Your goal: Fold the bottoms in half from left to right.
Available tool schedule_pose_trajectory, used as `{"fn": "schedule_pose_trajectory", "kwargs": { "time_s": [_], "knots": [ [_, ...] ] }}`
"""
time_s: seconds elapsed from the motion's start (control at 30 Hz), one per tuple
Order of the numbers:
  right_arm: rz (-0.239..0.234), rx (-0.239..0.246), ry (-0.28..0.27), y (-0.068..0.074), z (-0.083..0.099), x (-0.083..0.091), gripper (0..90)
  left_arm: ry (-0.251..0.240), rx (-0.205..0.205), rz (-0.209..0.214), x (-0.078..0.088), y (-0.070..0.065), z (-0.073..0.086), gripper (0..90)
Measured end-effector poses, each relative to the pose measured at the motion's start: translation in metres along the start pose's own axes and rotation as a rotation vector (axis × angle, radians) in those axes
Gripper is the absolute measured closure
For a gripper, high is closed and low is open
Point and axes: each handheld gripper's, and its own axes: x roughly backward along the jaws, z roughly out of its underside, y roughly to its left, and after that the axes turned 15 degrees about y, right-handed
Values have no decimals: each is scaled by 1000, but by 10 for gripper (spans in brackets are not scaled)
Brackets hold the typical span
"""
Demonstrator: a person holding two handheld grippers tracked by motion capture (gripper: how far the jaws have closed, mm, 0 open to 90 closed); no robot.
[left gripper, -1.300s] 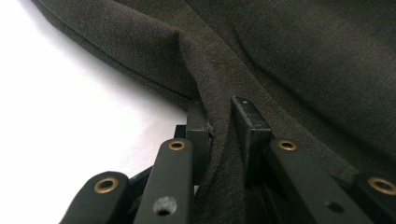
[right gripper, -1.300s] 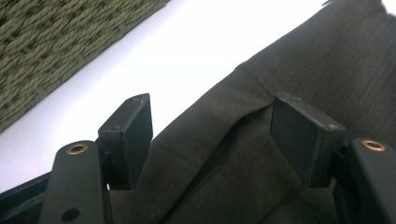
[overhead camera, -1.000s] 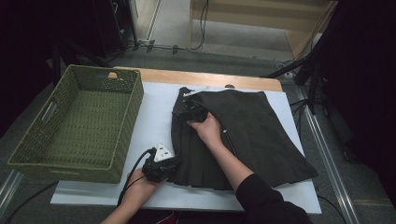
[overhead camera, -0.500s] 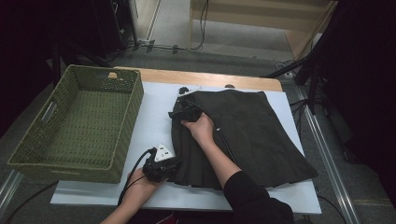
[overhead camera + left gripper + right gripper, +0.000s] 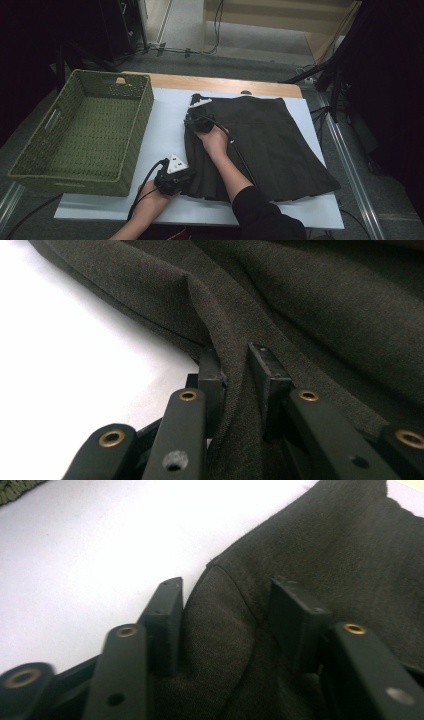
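Moved since earlier: right gripper (image 5: 196, 120) has travelled up the skirt's (image 5: 270, 145) left edge to the waistband corner, near the surface's (image 5: 165, 125) far side; left hand (image 5: 152, 197) has kept its place.
Right fingers: partly spread, just been closing; waistband corner lies between the fingers (image 5: 167, 615), and I cannot tell if they press it yet.
Left fingers: left gripper (image 5: 172, 180) is closed on a raised fold of the hem; cloth is pinched between the fingers (image 5: 212, 377).
Skirt: dark, pleated, spread flat on the white surface, hem toward the person.
Basket (image 5: 75, 132): green woven, left of the skirt, apart from it.
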Motion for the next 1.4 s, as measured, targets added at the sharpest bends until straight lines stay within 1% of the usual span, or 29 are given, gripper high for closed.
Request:
{"fn": "schedule_pose_trajectory", "kwargs": {
  "time_s": [0.1, 0.13, 0.2, 0.23, 0.33, 0.4, 0.43, 0.47, 0.53, 0.6, 0.67, 0.73, 0.77, 0.93, 1.17, 1.2, 1.4],
  "knots": [
    [2, -6, 6, -2, 1, 1, 583, -2, 2, 0, -1, -1, -2, 779],
    [6, -1, 8, -3, 1, 2, 613, -2, 6, 7, -2, -1, -2, 779],
    [0, -13, 10, -5, 1, 2, 665, -3, 16, 13, -3, -1, -4, 779],
    [-10, -28, 10, -6, 2, 3, 690, -2, 15, 14, -3, -1, -4, 779],
    [-41, -50, 9, -12, 3, 4, 721, 4, 14, 15, -4, -2, -6, 779],
    [-40, -48, 7, -12, 3, 4, 726, 8, 18, 14, -4, -2, -8, 781],
    [-47, -51, 8, -13, 3, 4, 728, 12, 30, 24, -4, -2, -9, 782],
    [-55, -55, 14, -14, 3, 4, 730, 18, 35, 34, -3, -1, -10, 783],
    [-74, -65, 22, -16, 1, 6, 737, 14, 49, 48, -2, 0, -13, 790],
    [-100, -84, 25, -20, 1, 8, 741, 10, 52, 53, -1, 0, -14, 793],
    [-110, -90, 23, -22, 0, 10, 743, -6, 63, 73, 4, 0, -17, 796],
    [-114, -95, 15, -24, 0, 13, 745, -11, 69, 77, 5, 0, -19, 797],
    [-118, -102, 10, -24, -1, 16, 745, -27, 71, 87, 9, -1, -21, 796],
    [-139, -124, -18, -33, -2, 31, 745, -68, 58, 94, 17, -4, -27, 797],
    [-150, -140, -28, -43, 0, 43, 745, -84, 48, 98, 20, -9, -34, 796],
    [-153, -140, -29, -44, 0, 44, 745, -85, 49, 106, 21, -9, -35, 796],
    [-163, -150, -33, -50, 2, 50, 745, -95, 44, 123, 21, -13, -40, 796]
  ]
}}
